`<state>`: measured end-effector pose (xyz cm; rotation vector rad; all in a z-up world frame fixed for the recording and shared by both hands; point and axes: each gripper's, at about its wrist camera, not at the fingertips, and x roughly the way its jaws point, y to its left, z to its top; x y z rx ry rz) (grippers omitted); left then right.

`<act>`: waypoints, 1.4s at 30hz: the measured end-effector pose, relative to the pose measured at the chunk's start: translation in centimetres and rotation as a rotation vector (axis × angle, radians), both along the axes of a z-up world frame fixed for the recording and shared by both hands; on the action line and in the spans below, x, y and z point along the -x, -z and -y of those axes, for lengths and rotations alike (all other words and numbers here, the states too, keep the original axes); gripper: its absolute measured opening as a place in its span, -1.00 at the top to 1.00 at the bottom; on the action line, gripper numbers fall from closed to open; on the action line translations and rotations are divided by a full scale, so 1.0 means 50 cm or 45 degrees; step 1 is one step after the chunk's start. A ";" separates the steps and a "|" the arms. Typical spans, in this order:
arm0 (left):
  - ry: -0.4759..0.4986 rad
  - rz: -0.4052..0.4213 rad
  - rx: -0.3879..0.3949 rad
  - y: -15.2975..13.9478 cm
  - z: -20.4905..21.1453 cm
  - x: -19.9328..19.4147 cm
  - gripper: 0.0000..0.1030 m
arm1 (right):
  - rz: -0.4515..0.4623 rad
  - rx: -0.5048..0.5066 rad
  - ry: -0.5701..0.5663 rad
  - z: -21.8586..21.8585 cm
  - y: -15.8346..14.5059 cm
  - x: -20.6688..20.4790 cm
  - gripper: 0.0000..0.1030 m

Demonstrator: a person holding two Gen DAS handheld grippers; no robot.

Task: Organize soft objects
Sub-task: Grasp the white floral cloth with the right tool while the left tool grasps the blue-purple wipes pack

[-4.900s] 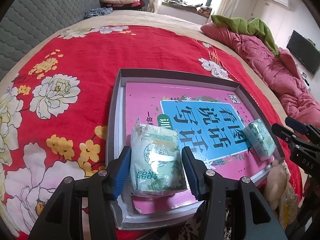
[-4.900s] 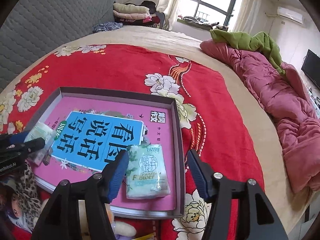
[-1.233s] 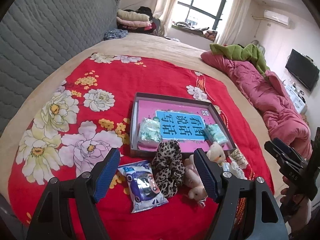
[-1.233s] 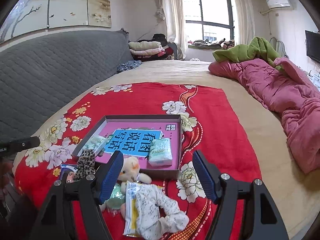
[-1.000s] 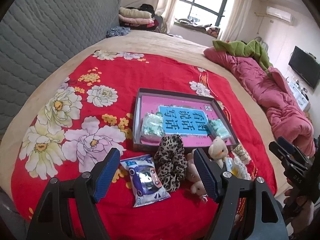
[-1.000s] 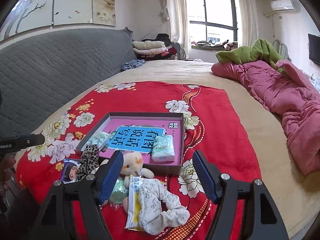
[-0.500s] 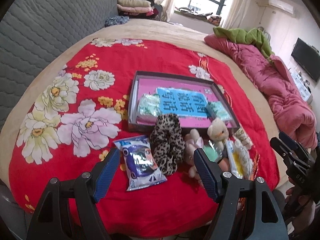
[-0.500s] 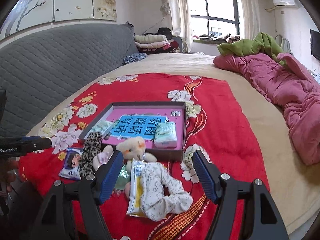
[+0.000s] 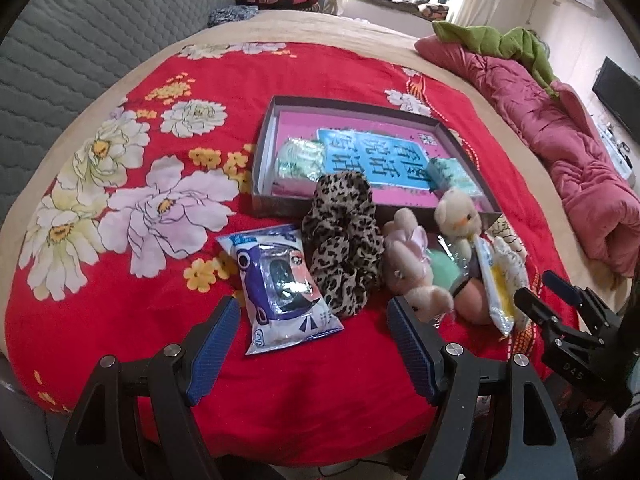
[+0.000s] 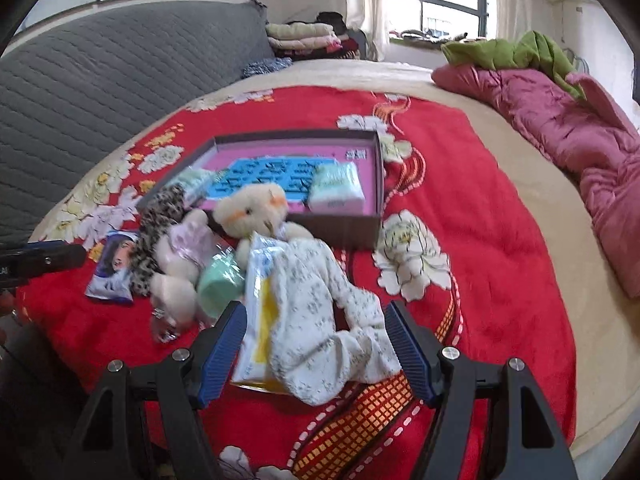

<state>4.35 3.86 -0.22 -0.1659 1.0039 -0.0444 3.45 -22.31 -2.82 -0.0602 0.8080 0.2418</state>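
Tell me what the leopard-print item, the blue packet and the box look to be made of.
Leopard-print item: soft fabric, matte, gathered into ruffles. Blue packet: plastic film, probably; glossy, with bright glare and a crimped edge. Box: likely stiff cardboard; thin straight dark walls, matte, though the pictures leave it open.

Before the dark box [image 9: 376, 210] lie a blue packet [image 9: 280, 286], leopard scrunchie [image 9: 344, 240], cream bear [image 10: 252, 210], pink plush [image 9: 408, 264] and floral cloth [image 10: 320, 312]; two green tissue packs [image 9: 301, 157] sit inside it.
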 end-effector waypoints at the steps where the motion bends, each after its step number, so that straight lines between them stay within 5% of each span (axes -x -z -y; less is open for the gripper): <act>1: -0.002 -0.007 -0.001 0.005 0.000 -0.001 -0.50 | -0.006 0.001 0.013 0.003 0.005 -0.002 -0.38; 13: -0.061 -0.056 0.039 0.063 -0.023 -0.031 -0.50 | -0.056 -0.035 0.150 0.062 0.044 -0.040 -0.38; 26: -0.103 -0.068 0.074 0.095 -0.034 -0.062 -0.50 | -0.090 -0.106 0.117 0.066 0.070 -0.065 0.17; 33: -0.133 -0.098 -0.042 0.119 -0.035 -0.073 -0.50 | -0.078 -0.081 0.101 0.058 0.069 -0.066 0.24; 42: -0.185 -0.143 -0.059 0.140 -0.059 -0.097 -0.50 | -0.072 -0.076 0.111 0.060 0.071 -0.067 0.24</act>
